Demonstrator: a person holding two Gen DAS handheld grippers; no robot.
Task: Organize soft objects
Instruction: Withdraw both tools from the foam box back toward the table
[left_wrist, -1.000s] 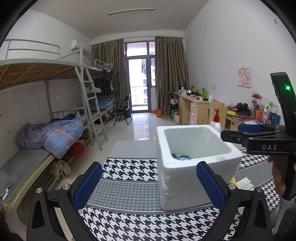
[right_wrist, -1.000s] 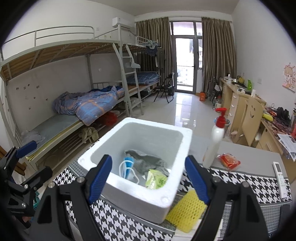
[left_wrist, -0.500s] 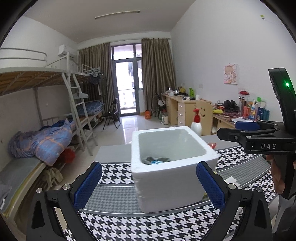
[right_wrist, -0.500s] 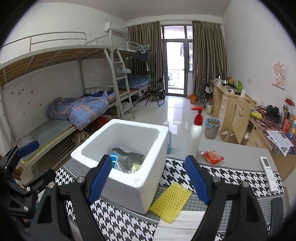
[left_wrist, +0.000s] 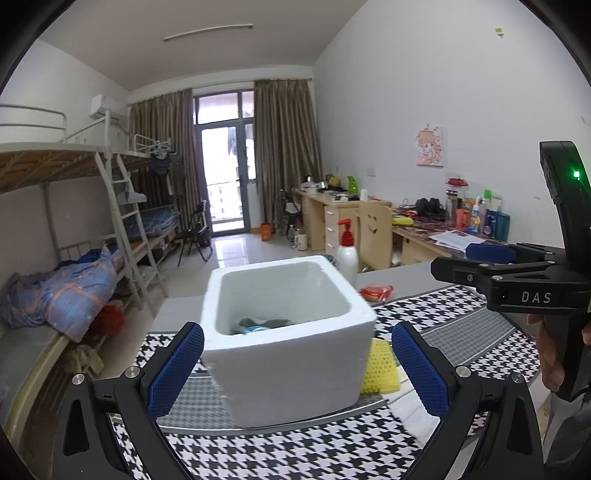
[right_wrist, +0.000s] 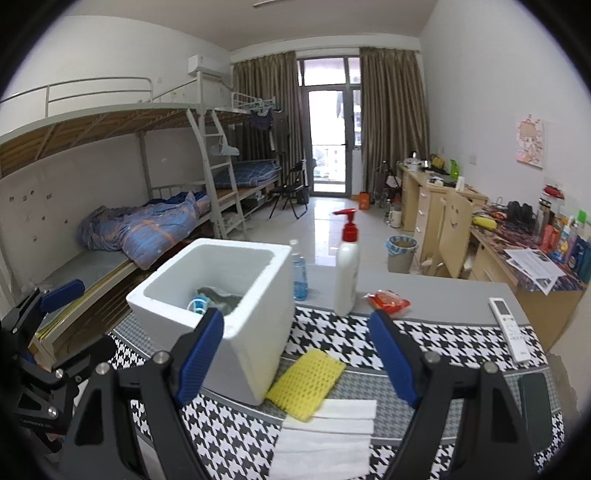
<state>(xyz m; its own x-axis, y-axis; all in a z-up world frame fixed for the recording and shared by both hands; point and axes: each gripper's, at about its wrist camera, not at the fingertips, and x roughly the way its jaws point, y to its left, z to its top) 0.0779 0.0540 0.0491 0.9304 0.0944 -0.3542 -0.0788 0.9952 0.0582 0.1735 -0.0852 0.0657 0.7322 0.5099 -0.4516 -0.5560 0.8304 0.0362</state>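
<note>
Nearest: right gripper (right_wrist: 295, 354) and left gripper (left_wrist: 297, 363), blue ribbed fingers (right_wrist: 201, 349) spread wide, holding nothing. Just beyond, on houndstooth-covered desk (right_wrist: 443, 336): flat white cloths (right_wrist: 328, 439), bumpy yellow sponge (right_wrist: 306, 384) touching white foam box (right_wrist: 221, 295) already holding soft items. Risk: thin limp cloth slipping from pinch, or light box nudged aside. Farther: pump bottle (right_wrist: 347, 273).

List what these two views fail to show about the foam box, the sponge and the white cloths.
- Foam box contents: in both wrist views its walls hide all but grey and blue scraps.
- Yellow sponge: in the left view, partly behind the box.
- White cloths: count unclear, stacked; lower edge hidden by the right hand-held gripper.
</note>
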